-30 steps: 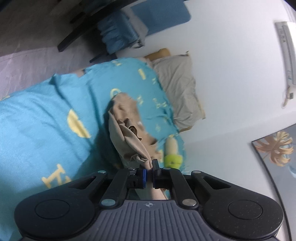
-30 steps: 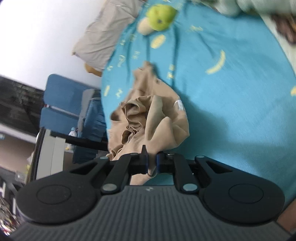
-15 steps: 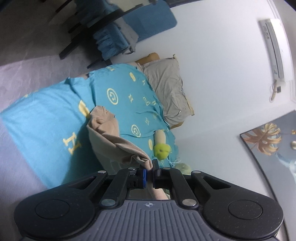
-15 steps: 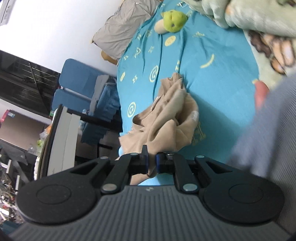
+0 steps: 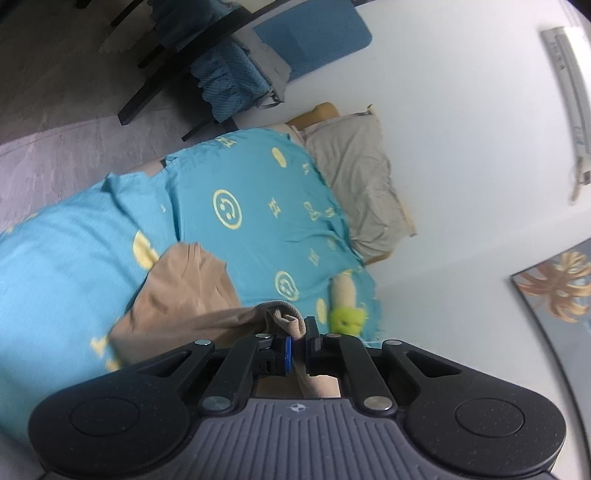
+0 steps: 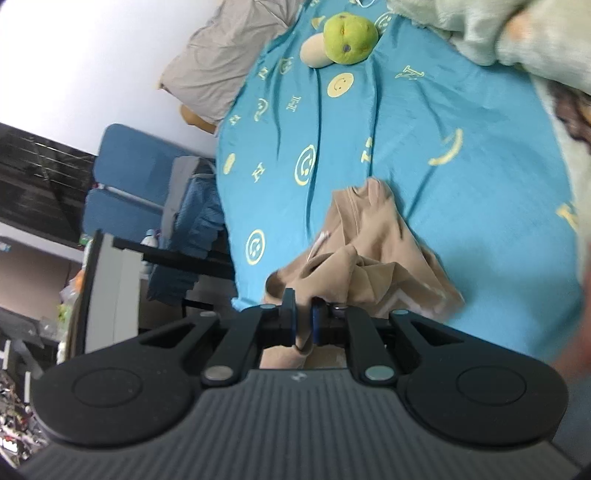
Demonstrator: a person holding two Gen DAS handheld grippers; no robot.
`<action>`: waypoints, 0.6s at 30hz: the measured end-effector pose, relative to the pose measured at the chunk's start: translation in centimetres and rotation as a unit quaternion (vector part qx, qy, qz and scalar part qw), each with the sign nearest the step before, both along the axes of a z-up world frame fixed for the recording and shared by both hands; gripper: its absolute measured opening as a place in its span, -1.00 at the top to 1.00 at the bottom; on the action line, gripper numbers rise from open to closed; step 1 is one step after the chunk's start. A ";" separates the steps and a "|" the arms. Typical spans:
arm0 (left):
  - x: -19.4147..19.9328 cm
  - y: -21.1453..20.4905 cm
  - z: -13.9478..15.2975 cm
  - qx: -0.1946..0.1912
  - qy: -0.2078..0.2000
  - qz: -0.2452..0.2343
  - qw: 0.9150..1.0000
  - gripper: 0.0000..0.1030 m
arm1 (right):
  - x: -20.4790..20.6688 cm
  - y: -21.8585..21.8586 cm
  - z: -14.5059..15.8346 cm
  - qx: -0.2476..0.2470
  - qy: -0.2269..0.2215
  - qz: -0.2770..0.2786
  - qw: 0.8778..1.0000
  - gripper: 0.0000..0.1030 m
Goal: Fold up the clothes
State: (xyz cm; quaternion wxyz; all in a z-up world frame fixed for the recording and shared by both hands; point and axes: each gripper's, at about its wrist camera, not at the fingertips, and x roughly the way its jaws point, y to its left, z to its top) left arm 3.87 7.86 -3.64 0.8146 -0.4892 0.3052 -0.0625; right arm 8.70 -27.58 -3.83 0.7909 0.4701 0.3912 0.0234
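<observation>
A bed covered by a turquoise sheet [image 5: 255, 206] printed with yellow smiley faces and letters fills most of both views. At its far end lies a grey-beige pillow [image 5: 358, 177] against the white wall [image 5: 461, 129]. A green and cream plush toy [image 6: 341, 38] rests on the sheet near the pillow. Beside the bed stands a blue chair [image 6: 129, 166] with a blue knitted cloth [image 5: 229, 81] draped on it. A pale fluffy blanket [image 6: 480, 29] lies at the bed's right edge. A leaf picture [image 5: 554, 291] hangs on the wall.
</observation>
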 end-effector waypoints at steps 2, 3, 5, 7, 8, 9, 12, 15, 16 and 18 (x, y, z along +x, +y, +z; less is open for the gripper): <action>2.7 -0.1 -0.5 0.017 0.006 -0.002 1.000 0.87 | 2.7 0.2 -0.7 -0.006 0.009 0.001 1.000 0.79; 4.1 -0.1 -0.8 0.026 0.010 -0.004 1.000 0.87 | 3.9 0.3 -1.0 -0.010 0.014 0.002 1.000 0.78; 6.7 -0.2 -1.8 0.041 0.018 -0.008 0.999 0.87 | 6.2 0.6 -2.0 -0.017 0.024 0.005 1.000 0.78; 9.1 -0.1 -3.1 0.052 0.026 -0.015 0.998 0.86 | 8.5 0.8 -3.2 -0.023 0.035 0.008 0.999 0.78; 10.2 0.0 -3.8 0.057 0.029 -0.021 0.998 0.86 | 9.4 0.9 -3.9 -0.027 0.040 0.010 0.999 0.78; 11.3 0.1 -4.5 0.062 0.032 -0.026 0.997 0.86 | 10.5 1.1 -4.8 -0.035 0.048 0.014 0.998 0.76; 14.3 0.3 -6.6 0.080 0.038 -0.043 0.995 0.86 | 13.6 1.3 -7.9 -0.038 0.078 0.035 0.996 0.75; 15.6 0.1 -8.2 0.119 0.037 -0.059 0.990 0.85 | 15.5 1.2 -10.1 -0.025 0.103 0.039 0.994 0.75; 15.8 0.2 -8.6 0.117 0.040 -0.059 0.991 0.85 | 15.8 1.3 -10.4 -0.025 0.106 0.042 0.993 0.75; 16.1 0.3 -9.3 0.113 0.041 -0.061 0.991 0.86 | 16.0 1.3 -10.6 -0.030 0.104 0.047 0.993 0.75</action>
